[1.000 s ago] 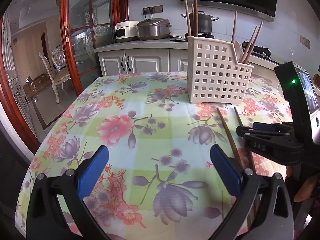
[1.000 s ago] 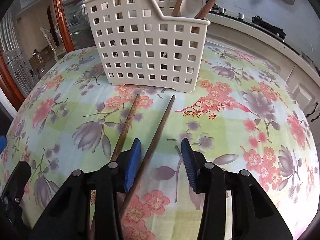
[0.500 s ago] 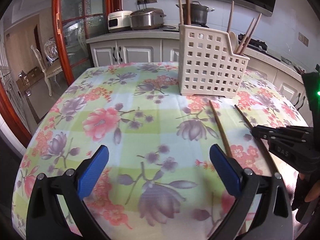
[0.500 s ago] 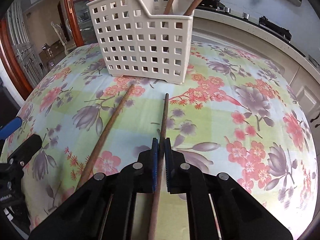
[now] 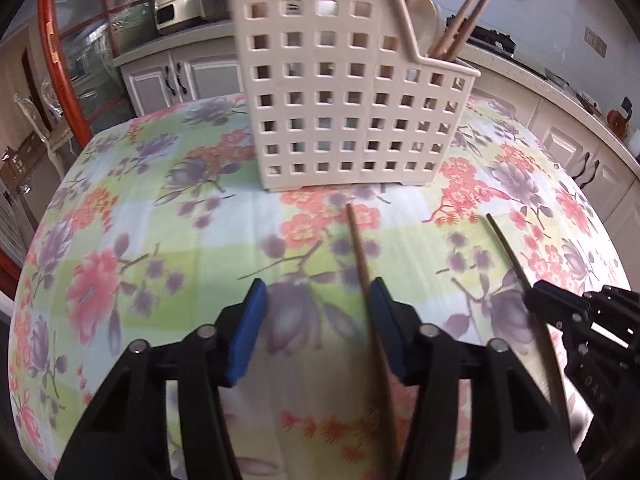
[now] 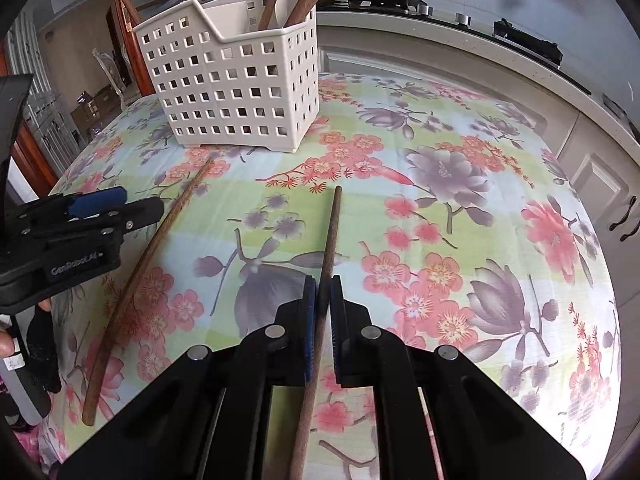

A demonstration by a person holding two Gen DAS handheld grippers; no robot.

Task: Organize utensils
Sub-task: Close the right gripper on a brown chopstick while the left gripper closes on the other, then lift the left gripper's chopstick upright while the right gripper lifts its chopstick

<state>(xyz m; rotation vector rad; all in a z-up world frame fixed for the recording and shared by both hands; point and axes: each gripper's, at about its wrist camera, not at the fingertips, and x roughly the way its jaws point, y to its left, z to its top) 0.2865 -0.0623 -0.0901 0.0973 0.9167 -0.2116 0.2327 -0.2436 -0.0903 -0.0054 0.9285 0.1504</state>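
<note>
So my right tool (image 6: 323, 294) has just clamped down on one of the wooden chopsticks (image 6: 326, 264), where a second ago the pads were only straddling it, and that stick now runs straight out between the blue pads with its far tip over the floral surface (image 6: 460, 184). Meanwhile I've swung the left tool (image 5: 316, 320) across to the second chopstick (image 5: 362, 264); it was gaping wide over bare cloth before, and now the jaws are closing with the stick lying right against the right-hand pad, not pinched yet as far as I can tell. So that's one stick secured, one about to be, and both presumably headed for the caddy (image 5: 344, 92), which sits just past the stick tips. The caddy is cream plastic, boxy, punched with a grid of square holes, with a stepped rim and more sticks poking out the top. The chopsticks are slim, round, matte brown wood. The cloth looks smooth, printed with pink and purple flowers.
</note>
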